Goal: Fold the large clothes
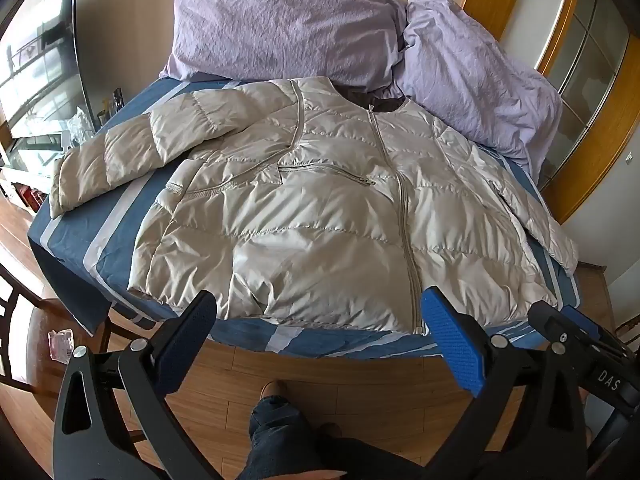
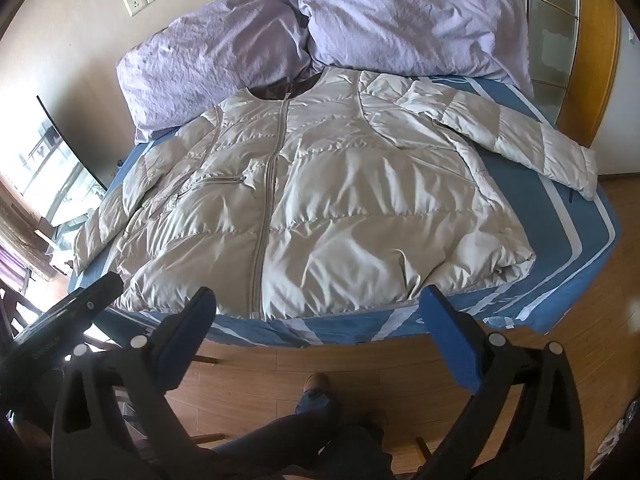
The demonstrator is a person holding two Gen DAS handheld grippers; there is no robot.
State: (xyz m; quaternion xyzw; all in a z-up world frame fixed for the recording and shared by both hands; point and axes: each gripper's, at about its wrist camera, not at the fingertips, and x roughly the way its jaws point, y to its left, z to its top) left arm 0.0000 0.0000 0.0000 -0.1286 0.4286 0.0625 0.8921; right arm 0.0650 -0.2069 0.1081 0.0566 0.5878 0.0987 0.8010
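Both tools wide apart, unladen

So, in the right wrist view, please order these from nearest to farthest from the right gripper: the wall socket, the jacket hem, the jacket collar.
From the right gripper:
1. Jacket hem, at the bed's near edge.
2. Jacket collar, against the pillows.
3. Wall socket, upper left on the wall.

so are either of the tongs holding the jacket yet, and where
Nothing is held. Both the left tongs and right tongs are open, short of the jacket's hem.
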